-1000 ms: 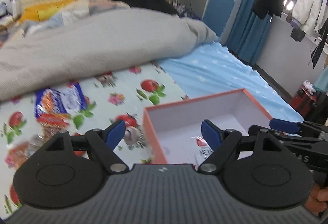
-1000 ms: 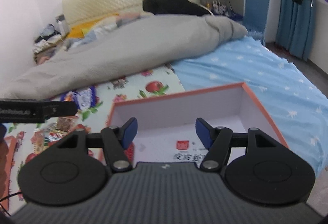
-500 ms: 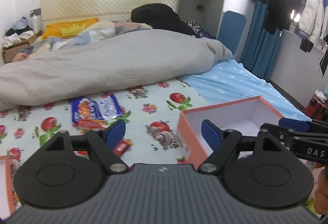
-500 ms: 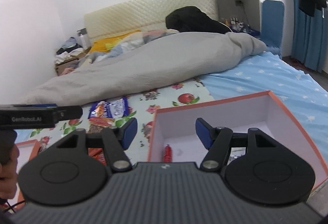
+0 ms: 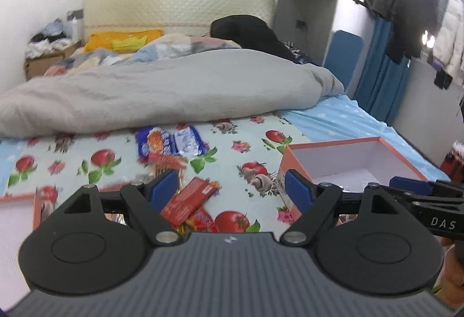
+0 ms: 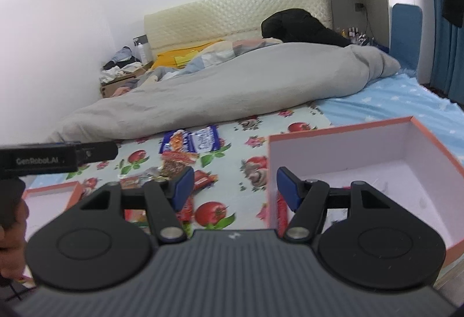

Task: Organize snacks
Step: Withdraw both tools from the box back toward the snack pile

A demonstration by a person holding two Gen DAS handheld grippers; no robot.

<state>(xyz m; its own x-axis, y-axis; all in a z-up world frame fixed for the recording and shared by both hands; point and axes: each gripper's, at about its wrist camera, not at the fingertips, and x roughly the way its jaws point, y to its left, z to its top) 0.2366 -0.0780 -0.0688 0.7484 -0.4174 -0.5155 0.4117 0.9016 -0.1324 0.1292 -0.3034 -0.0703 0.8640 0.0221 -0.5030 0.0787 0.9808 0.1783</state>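
Both grippers are up over the bed with nothing in them. The left gripper (image 5: 230, 183) has its blue pads spread wide, and between them you just look down onto a red snack packet (image 5: 190, 199) lying on the fruit-print cloth (image 5: 87, 163). The right gripper (image 6: 233, 183) is parted too, a bit less wide, also holding nothing; its left pad sits over the pile of wrappers and its right pad over the near wall of the orange box (image 6: 435, 140).

That orange box is open on top, white inside, and sits on the right side of the cloth where it meets the light blue sheet (image 6: 391, 96). There looks to be a red packet (image 6: 282, 209) down in its near left corner, but the gripper hides most of it.

The loose snacks are left of the box: a blue-and-white biscuit pack (image 5: 171, 140) furthest back near the grey duvet (image 5: 174, 88), an orange-red wrapper (image 5: 166, 160) just in front of it, then the red ones closer in. It's blurry, so I can't count them.

A second orange-rimmed tray (image 6: 52, 195) sits at the far left edge of the cloth. In the right wrist view the left gripper's body pokes in from the left with a hand (image 6: 10, 230) on it.
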